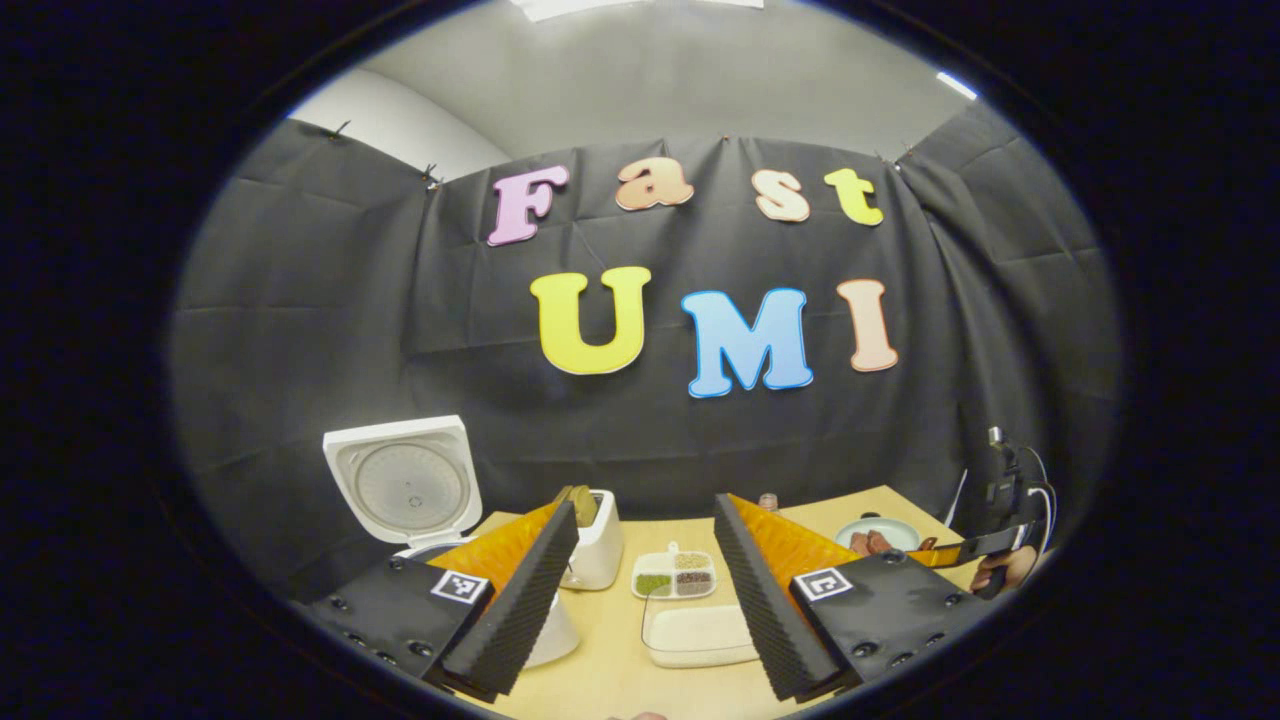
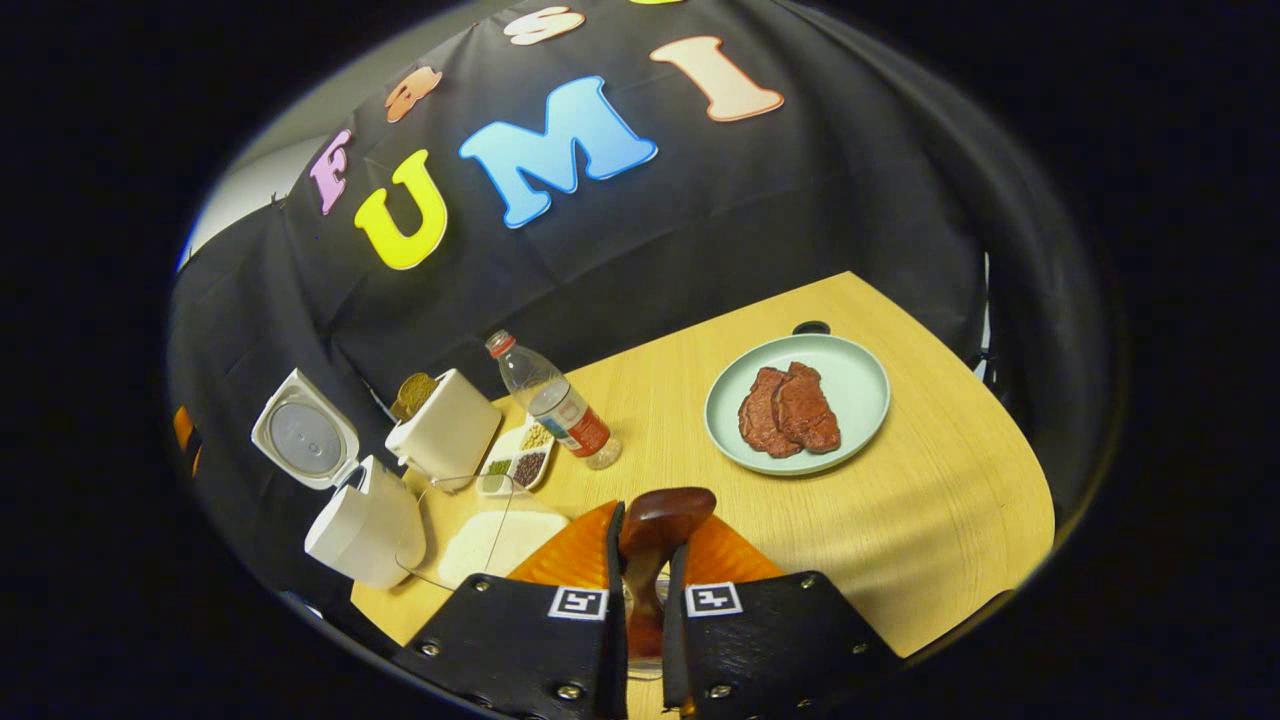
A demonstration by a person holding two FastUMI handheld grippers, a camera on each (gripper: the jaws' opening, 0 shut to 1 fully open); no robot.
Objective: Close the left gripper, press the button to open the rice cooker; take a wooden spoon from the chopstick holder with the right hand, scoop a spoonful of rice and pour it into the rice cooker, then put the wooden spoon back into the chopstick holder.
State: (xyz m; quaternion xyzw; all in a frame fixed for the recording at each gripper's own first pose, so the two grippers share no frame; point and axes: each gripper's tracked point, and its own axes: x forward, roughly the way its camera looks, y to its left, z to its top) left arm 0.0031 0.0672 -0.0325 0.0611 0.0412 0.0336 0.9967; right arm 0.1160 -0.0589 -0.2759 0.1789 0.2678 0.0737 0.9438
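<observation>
In the left gripper view my left gripper hangs spread wide and empty over the tabletop's near edge. The rice cooker stands at the left edge, lid up; the rice tray lies between my fingers.

In the right gripper view my right gripper pinches the wooden spoon by its handle, bowl forward. It looks light, stiff and smooth, so I judge a firm grip low on the handle best. The chopstick holder sits near the far-left corner.

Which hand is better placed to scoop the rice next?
Right: its tool is shut on the wooden spoon, near the rice tray. The left tool is open and holds nothing.
</observation>
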